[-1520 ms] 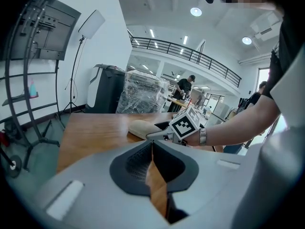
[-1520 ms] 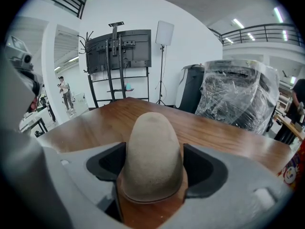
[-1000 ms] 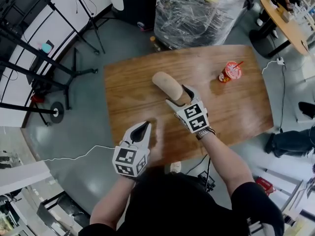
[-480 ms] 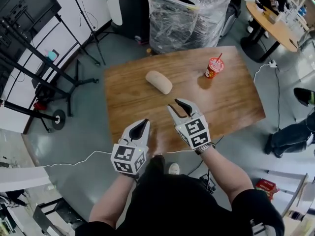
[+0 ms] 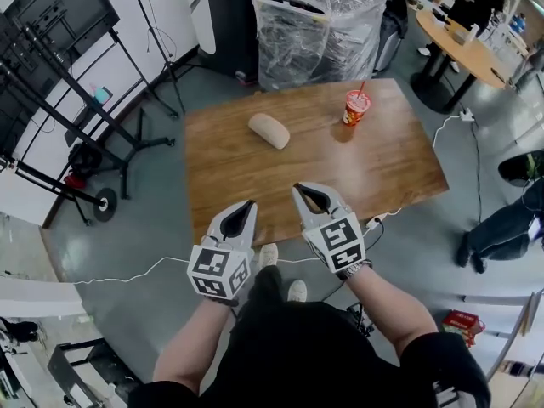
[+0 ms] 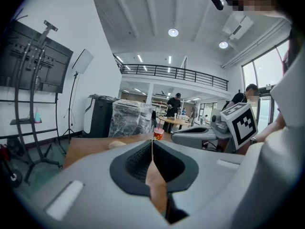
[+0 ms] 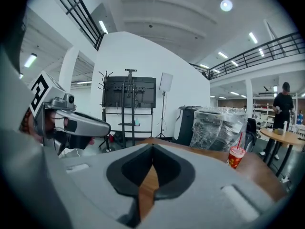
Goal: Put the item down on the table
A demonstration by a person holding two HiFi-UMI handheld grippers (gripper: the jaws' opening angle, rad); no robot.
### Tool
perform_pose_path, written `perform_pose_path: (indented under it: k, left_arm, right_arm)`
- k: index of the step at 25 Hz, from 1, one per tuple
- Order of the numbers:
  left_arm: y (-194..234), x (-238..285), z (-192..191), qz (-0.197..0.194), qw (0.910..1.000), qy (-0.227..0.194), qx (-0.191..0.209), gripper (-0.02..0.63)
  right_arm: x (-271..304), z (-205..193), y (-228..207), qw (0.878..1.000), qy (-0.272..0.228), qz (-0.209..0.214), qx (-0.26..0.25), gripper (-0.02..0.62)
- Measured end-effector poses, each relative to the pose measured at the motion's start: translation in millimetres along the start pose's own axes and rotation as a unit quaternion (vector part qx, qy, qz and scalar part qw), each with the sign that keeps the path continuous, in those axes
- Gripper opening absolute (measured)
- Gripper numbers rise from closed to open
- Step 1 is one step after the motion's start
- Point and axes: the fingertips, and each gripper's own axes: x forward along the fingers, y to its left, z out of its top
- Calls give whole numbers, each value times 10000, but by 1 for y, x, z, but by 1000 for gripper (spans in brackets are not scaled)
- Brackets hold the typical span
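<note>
A tan bread loaf (image 5: pixel 269 130) lies on the wooden table (image 5: pixel 382 168), towards its far left, with nothing touching it; it shows small in the left gripper view as the loaf (image 6: pixel 116 145). My right gripper (image 5: pixel 304 195) hangs shut and empty over the table's near edge, well short of the loaf. My left gripper (image 5: pixel 245 207) is beside it, just off the near edge, also shut with nothing in it. Both sets of jaws meet tip to tip in the gripper views.
A red cup with a straw (image 5: pixel 356 106) stands at the table's far right. Behind the table is a plastic-wrapped pallet (image 5: pixel 321 24); black stands (image 5: pixel 76 109) are on the left. A round table (image 5: pixel 459 49) with a person is at far right. A white cable (image 5: pixel 127 274) crosses the floor.
My right gripper let go of the loaf, drew back to the near edge and closed. The loaf stays on the table. My left gripper barely moved.
</note>
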Motion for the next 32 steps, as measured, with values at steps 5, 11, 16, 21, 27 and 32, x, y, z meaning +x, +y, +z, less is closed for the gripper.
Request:
perform_pose_path:
  k: [5, 11, 16, 21, 27, 32]
  left_arm:
    - [-20, -27, 1, 72, 9999, -58, 58, 21]
    - [-31, -48, -1, 94, 9998, -87, 158, 17]
    - [-32, -57, -5, 19, 9998, -82, 188, 15]
    - [-27, -60, -5, -136, 9996, -22, 240, 16]
    - [-23, -61, -6, -308, 9990, 43, 325, 15]
    - [-19, -63, -5, -385, 9986, 67, 343, 15]
  right_arm:
    - [-33, 2, 32, 9998, -74, 178, 9, -8]
    - [-55, 3, 65, 9993, -119, 346, 33, -8]
    - [-61, 4, 88, 9991, -137, 399, 43, -8]
    - [-57, 7, 98, 9995, -88, 313, -23, -8]
    - [-52, 12, 103, 9998, -39, 208, -7, -8]
    - [-50, 16, 112, 9998, -18, 207, -63, -8]
